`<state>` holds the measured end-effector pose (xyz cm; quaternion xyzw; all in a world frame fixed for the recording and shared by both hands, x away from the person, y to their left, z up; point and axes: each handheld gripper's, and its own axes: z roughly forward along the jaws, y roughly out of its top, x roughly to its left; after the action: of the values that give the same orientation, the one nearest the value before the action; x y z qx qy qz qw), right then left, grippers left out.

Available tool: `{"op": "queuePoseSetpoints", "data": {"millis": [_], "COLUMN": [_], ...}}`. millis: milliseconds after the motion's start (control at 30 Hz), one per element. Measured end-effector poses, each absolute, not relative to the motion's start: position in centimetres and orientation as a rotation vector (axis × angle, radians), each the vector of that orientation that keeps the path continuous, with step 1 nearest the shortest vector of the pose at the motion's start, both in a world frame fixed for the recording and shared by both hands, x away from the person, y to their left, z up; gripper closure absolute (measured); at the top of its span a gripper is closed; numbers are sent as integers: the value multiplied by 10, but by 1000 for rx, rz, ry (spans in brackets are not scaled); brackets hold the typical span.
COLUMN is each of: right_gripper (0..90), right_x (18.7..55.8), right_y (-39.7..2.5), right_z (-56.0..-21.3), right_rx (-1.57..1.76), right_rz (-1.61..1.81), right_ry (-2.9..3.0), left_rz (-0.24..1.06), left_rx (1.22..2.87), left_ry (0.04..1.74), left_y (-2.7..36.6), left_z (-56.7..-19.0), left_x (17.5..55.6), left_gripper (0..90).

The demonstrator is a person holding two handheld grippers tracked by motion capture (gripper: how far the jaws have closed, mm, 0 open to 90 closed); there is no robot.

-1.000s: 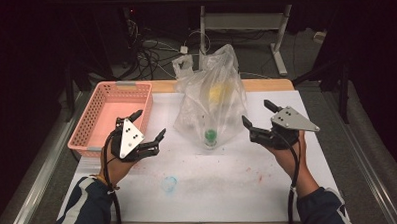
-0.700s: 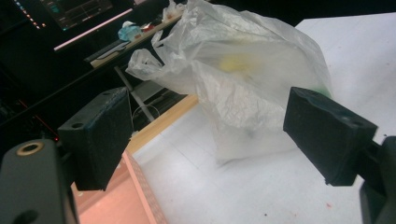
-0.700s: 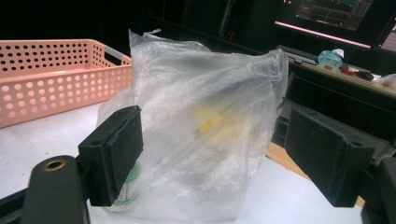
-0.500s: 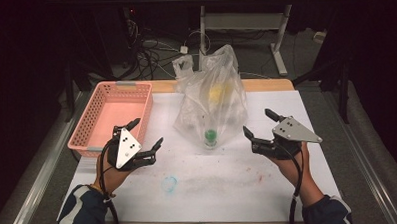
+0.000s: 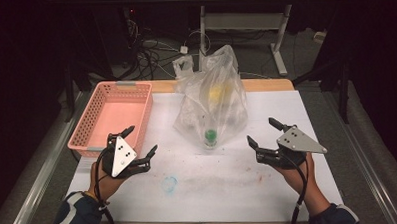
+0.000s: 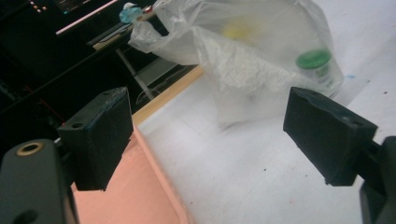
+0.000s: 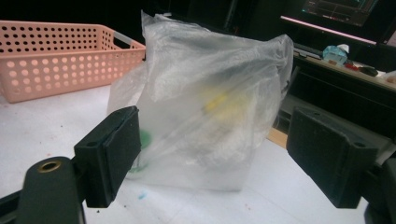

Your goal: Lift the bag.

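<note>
The fingers of the left gripper (image 5: 140, 142) are spread wide and hold nothing. The fingers of the right gripper (image 5: 263, 133) are spread wide too, and they hold nothing. There are two grippers, one in each hand, and each has two black fingers. Both hover low over the white bench (image 5: 229, 181).

Between the two grippers, a bit farther back, stands one clear bag (image 5: 213, 104). It sits on the bench, near its middle, well apart from both grippers. In the right gripper view the bag (image 7: 210, 116) shows between the two fingers, farther off. In the left gripper view the bag (image 6: 252, 51) is up ahead.

Inside the bag are one thing with a green cap (image 5: 210, 136) near the bottom and one yellow thing (image 5: 216, 94) higher up. What else is inside is too blurry to tell.

One pink basket (image 5: 96, 140) sits at the left side of the bench, just beside the left gripper. One small blue mark (image 5: 169, 183) is on the bench.
</note>
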<state>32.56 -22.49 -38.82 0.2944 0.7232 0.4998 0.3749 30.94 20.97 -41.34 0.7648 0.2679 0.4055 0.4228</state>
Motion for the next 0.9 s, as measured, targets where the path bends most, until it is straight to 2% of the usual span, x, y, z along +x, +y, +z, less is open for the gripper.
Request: {"op": "queuePoseSetpoints", "data": {"millis": [900], "right_gripper": [168], "right_x": [298], "right_y": [-245], "right_z": [-436], "right_rx": [778], "right_rz": [1170], "right_ry": [1928], "left_rz": [969], "left_rx": [2042], "left_ry": [723], "left_y": [239], "left_z": [-459], "left_x": [287], "left_gripper": [157]}}
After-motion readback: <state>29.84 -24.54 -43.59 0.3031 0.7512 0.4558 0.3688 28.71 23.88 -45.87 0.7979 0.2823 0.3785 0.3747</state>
